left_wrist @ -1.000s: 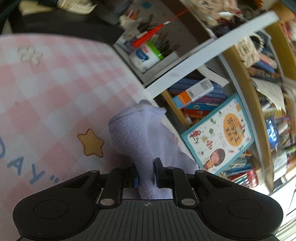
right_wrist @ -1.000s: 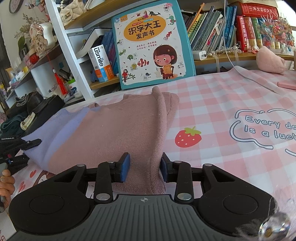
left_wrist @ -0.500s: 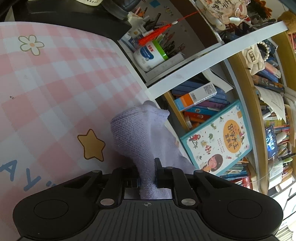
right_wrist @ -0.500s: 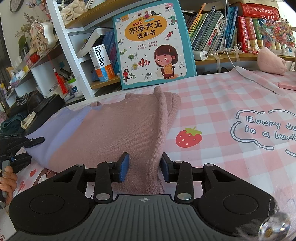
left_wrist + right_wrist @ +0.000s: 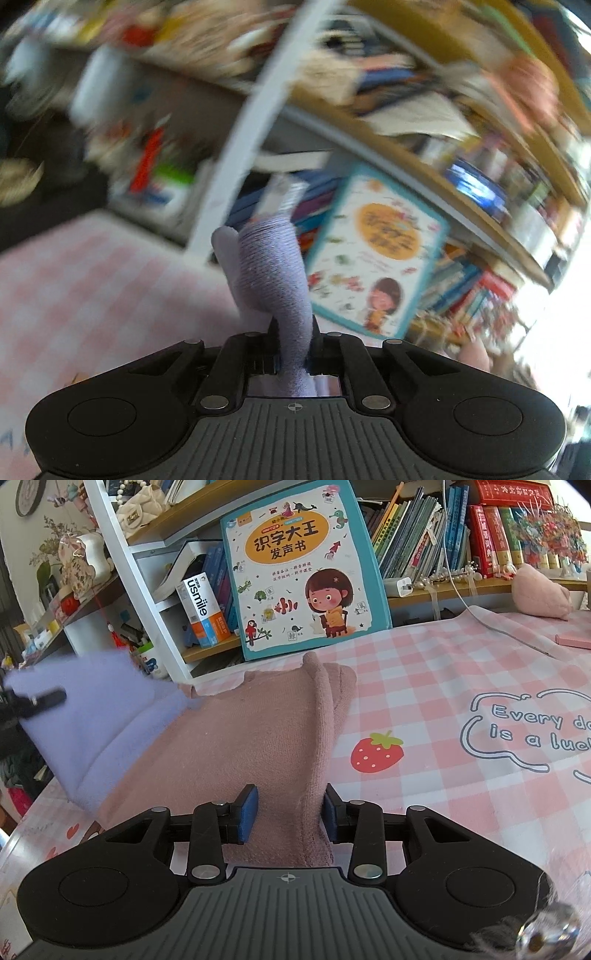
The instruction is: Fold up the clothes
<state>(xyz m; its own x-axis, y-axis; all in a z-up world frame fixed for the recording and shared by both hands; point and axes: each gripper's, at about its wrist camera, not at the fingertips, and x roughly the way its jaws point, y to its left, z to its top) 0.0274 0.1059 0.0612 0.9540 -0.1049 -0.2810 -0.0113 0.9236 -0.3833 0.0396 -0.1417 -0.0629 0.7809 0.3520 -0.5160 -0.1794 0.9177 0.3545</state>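
Left gripper (image 5: pixel 293 345), pinching the lilac end of the sweater (image 5: pixel 236 738), just lifted it off the table; fold's underway imo. Right gripper (image 5: pixel 290 814) fingers spread, straddling the near pink edge.

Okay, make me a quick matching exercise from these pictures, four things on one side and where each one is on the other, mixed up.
1. lilac sleeve
2. pink sweater body
3. picture book
4. strawberry print

A. leaning against the bookshelf
B. on the checked cloth, right of the sweater
C. pinched in the left gripper
D. lying flat between the right gripper fingers

Pairs: 1-C, 2-D, 3-A, 4-B
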